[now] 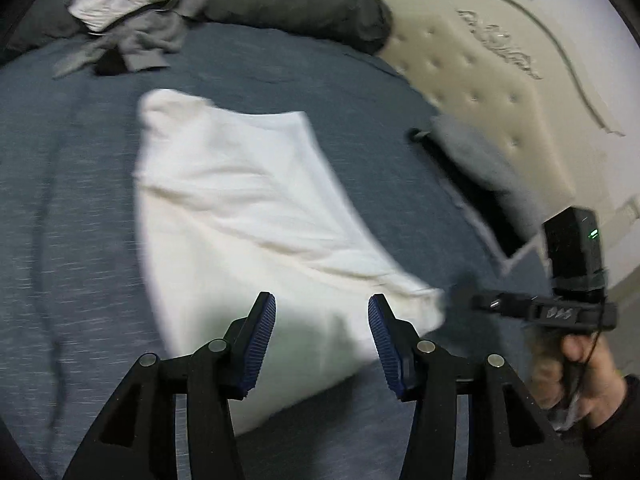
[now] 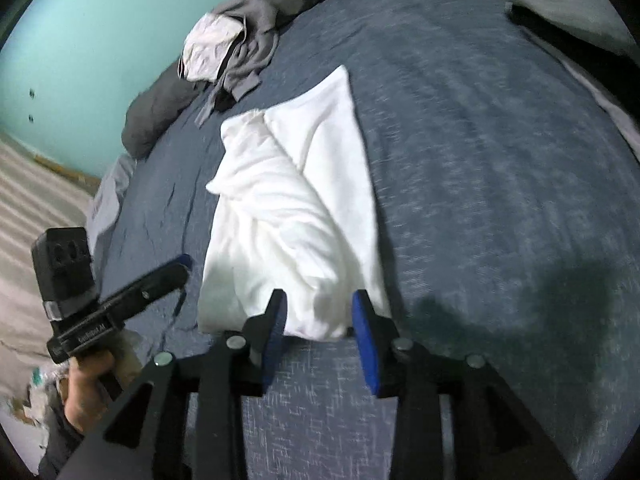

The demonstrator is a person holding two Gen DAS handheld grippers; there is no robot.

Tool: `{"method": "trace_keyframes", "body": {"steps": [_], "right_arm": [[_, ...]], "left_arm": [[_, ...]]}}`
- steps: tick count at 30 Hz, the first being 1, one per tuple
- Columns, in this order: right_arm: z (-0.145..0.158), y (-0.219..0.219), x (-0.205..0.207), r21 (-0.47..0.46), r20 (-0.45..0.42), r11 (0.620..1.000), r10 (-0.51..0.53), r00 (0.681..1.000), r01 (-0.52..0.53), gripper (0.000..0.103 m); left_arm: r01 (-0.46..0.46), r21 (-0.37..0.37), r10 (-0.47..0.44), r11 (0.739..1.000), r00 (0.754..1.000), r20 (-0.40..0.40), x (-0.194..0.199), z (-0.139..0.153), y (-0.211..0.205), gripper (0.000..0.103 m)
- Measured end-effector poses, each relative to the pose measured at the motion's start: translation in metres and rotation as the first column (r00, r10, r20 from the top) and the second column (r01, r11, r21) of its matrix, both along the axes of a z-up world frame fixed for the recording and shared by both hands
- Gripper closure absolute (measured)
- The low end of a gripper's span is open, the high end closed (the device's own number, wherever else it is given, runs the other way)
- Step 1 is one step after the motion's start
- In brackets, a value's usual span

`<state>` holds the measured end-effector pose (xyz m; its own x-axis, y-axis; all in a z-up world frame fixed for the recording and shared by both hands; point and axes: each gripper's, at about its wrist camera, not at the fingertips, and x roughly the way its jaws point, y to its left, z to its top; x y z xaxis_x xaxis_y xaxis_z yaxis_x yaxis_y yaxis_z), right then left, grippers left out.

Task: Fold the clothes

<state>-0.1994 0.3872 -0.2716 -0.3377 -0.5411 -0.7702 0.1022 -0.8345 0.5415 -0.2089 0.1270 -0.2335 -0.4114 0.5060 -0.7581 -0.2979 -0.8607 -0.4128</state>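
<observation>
Left wrist view: the left gripper (image 1: 322, 312) hovered over the near end of the white garment (image 1: 248, 208), its fingers (image 1: 262, 344) spread apart with nothing pinched between them; the garment lay partly folded and flat on the blue bed cover (image 1: 72, 208). Beyond the garment's far end lay a heap of grey and white clothes (image 1: 132, 16) against a dark rolled blanket (image 1: 296, 4), and to the garment's right a cream tufted headboard (image 1: 500, 92). The right gripper (image 1: 464, 294), held in a hand (image 1: 580, 376), reached toward the garment's near right corner. Since the picture was smeared, a hasty closing from here would probably have caught only the top layer, or the bed cover with it, and dragged the fold askew. Right wrist view: the right gripper (image 2: 320, 304) stood at the garment's (image 2: 288, 216) near edge, fingers (image 2: 276, 320) released and straddling that edge without pressing it; the left gripper (image 2: 176, 268) lay just beside the garment's near left corner, in the other hand (image 2: 88, 392). The garment's upper layer looked rumpled and its far flap (image 2: 332, 120) lay off line. Were the two grippers to grasp at unequal depths, or lift at different rates, the next fold would likely have come out crooked, and the loose layers could have slid open.
</observation>
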Motion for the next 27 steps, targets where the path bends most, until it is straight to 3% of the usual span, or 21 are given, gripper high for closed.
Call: {"method": "trace_keyframes", "body": {"steps": [4,9,11,14,16,23,27], "right_arm": [[-0.009,-0.023,-0.008,0.106,0.014,0.993,0.059,0.998,-0.060,0.069],[-0.024,-0.040,-0.013,0.224,0.027,0.969,0.103,0.994,-0.107,0.070],[-0.024,-0.042,-0.012,0.257,0.007,0.958,0.126,0.992,-0.124,0.097],[-0.012,-0.032,-0.013,0.229,-0.049,0.968,0.113,0.992,-0.099,0.098],[-0.008,-0.017,-0.017,0.192,-0.072,0.980,0.073,0.995,-0.058,0.098],[-0.040,0.029,-0.019,0.167,-0.011,0.983,-0.078,0.997,0.079,0.097],[-0.026,0.041,-0.011,0.122,-0.060,0.985,-0.114,0.992,0.120,0.097]], "left_arm": [[-0.023,-0.069,0.024,0.997,1.000,0.015,0.007,-0.013,-0.025,0.051],[0.009,-0.100,-0.006,0.995,0.999,0.034,0.016,-0.032,-0.023,0.051],[0.027,-0.113,-0.023,0.993,0.999,0.043,0.019,-0.039,-0.018,0.051],[0.033,-0.130,-0.027,0.991,0.999,0.044,0.022,-0.047,-0.018,0.055],[0.037,-0.134,-0.031,0.990,0.998,0.049,0.023,-0.051,-0.018,0.067],[0.049,-0.154,-0.041,0.987,0.998,0.051,0.030,-0.057,-0.015,0.068],[0.050,-0.157,-0.044,0.986,0.998,0.047,0.032,-0.057,-0.016,0.068]]}}
